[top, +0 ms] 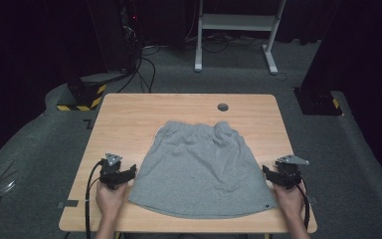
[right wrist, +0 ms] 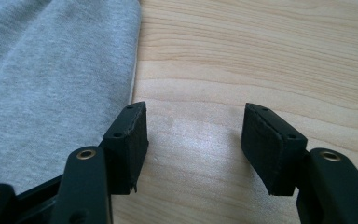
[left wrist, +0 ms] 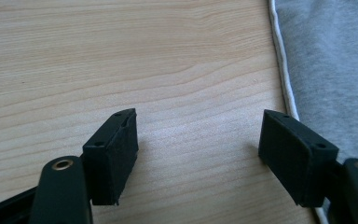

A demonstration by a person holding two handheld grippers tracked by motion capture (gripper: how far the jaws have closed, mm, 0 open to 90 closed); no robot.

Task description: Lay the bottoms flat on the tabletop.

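Grey jersey skirt (top: 199, 169) with the elastic waistband hasn't been touched yet, so you're basically at the start. Your left gripper (left wrist: 198, 154) has its jaws spread wide over bare wood, nothing between them, and the skirt's white-stitched side edge runs just off its right jaw. Your right gripper (right wrist: 193, 149) is the same: released, empty, with the skirt's other side edge right next to its left jaw. Out from both, the skirt lies flat and spread between your grippers on the light wooden table (top: 129, 114), hem towards you, waistband at the far end. My guess is all the grabbing and folding is still ahead.
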